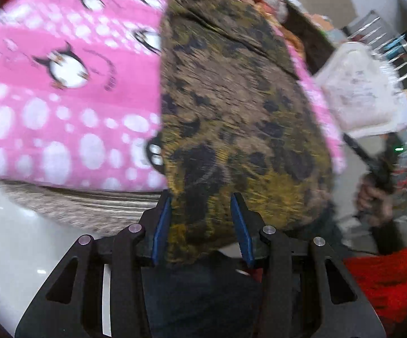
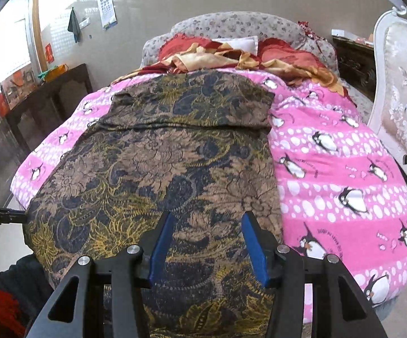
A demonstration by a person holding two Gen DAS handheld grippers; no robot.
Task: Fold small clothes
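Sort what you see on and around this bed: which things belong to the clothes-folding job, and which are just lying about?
Job:
- brown floral garment
- left gripper
- right gripper

Lying about:
- pink penguin blanket
- red and gold bedding
- dark wooden side table
- white ornate chair

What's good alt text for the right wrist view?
A brown, gold and navy floral garment, top edge folded over, lies spread on a pink penguin-print blanket covering a bed. The right gripper hovers open over its near end, blue pads apart.
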